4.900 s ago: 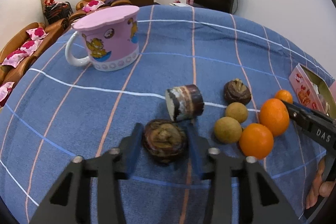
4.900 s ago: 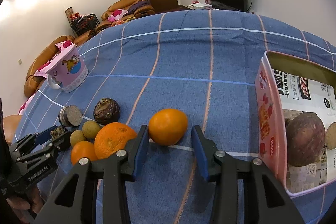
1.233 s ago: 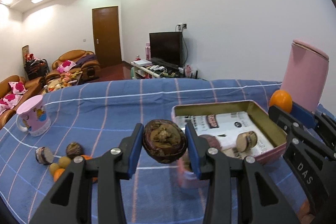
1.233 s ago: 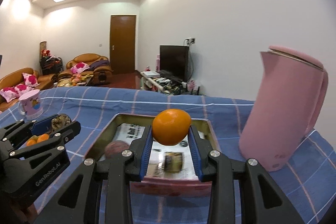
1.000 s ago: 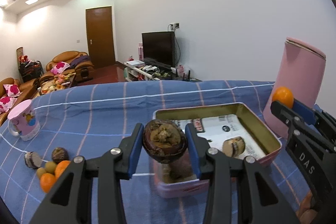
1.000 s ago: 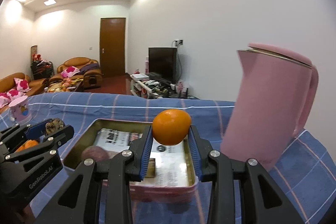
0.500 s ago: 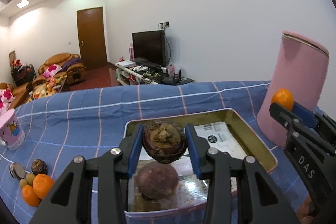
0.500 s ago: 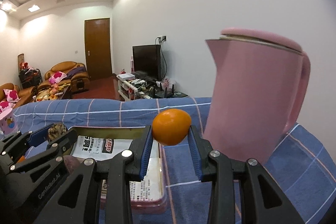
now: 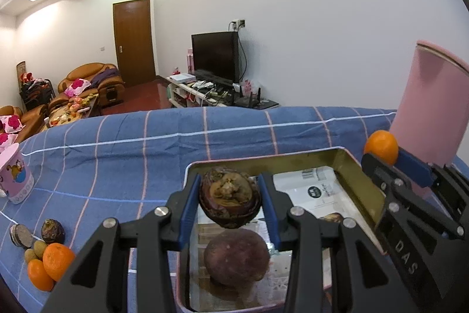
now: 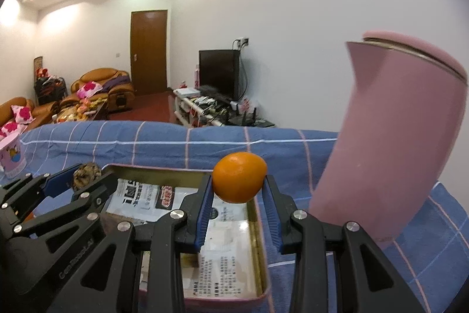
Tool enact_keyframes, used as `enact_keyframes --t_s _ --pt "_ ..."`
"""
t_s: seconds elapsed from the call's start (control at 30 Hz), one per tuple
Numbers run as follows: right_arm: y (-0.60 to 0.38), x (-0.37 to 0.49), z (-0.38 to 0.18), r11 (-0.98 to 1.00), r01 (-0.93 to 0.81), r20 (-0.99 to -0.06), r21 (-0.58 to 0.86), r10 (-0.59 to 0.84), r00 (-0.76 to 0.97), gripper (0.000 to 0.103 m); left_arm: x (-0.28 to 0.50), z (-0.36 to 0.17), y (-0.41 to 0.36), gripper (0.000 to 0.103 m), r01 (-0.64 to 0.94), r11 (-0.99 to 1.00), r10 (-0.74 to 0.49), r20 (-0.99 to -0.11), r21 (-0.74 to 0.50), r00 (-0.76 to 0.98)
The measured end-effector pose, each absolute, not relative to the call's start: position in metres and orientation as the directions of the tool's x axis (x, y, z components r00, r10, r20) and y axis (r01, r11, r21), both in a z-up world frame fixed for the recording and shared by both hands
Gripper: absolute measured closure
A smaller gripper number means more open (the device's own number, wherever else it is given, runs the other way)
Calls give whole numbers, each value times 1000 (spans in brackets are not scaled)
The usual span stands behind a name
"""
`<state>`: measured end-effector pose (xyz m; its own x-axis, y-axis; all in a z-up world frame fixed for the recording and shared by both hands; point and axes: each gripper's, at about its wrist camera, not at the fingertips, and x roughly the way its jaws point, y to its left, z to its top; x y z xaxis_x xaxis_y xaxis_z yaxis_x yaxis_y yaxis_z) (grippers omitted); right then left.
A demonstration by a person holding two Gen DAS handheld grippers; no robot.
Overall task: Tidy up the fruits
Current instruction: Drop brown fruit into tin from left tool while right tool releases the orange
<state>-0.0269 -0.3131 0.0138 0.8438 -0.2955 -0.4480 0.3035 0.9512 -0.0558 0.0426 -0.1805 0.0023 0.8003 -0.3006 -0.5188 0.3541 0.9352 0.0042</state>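
Hovering over the tin (image 9: pixel 356 170), the left gripper (image 9: pixel 230 203) is clamping a dark fruit (image 9: pixel 230 201) between its pads while the right gripper (image 10: pixel 239 191) is pinching an orange (image 10: pixel 239 176) at its fingertips.

Blue checked table (image 9: pixel 234 134) carries tin (image 9: pixel 363 189), jug (image 10: pixel 395 143), mug (image 9: pixel 14 175), perhaps 6 fruits (image 9: pixel 44 248).

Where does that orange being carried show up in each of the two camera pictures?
Left wrist view: the orange is at the right edge, in the right gripper, in front of the pink kettle.
Right wrist view: the orange is at centre, between that gripper's fingers, over the tin's right rim.
Shared landmark: the pink kettle, right of the tin in both.
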Motion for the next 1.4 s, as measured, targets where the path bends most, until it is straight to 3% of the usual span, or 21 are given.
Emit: enact_keyframes --t_s 0.83,1.4 --pt "-306 3 -7 985 170 -591 -41 -161 790 67 61 -10 -186 61 346 938 -264 -612 17 746" --pt "-316 11 -19 993 89 -659 80 -15 752 66 69 -14 -187 61 344 939 -251 -648 18 719"
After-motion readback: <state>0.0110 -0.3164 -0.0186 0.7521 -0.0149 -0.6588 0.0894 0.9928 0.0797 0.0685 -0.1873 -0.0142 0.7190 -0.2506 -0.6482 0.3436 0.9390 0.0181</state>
